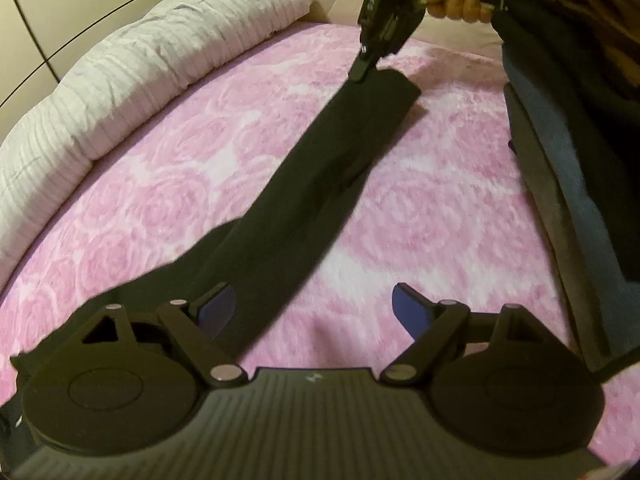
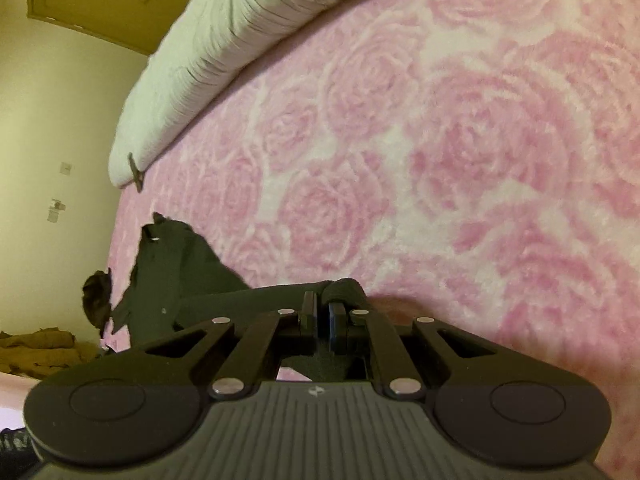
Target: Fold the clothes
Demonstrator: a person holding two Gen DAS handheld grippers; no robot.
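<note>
A long black garment (image 1: 320, 168) lies stretched in a narrow strip across the pink rose-patterned blanket (image 1: 160, 184). My left gripper (image 1: 314, 308) is open just above the strip's near end, its blue-padded fingers (image 1: 216, 306) apart, holding nothing. My right gripper (image 1: 360, 74) shows at the far end of the strip, shut on the garment's far edge. In the right wrist view my right gripper (image 2: 322, 316) is shut on a bunched fold of the black garment (image 2: 176, 280), which trails off to the left over the blanket (image 2: 440, 140).
A rolled white ribbed duvet (image 1: 120, 80) lies along the far side of the bed; it also shows in the right wrist view (image 2: 208, 48). The person's dark clothing (image 1: 568, 140) stands at the right. A wall and a wooden door (image 2: 100, 0) are beyond the bed.
</note>
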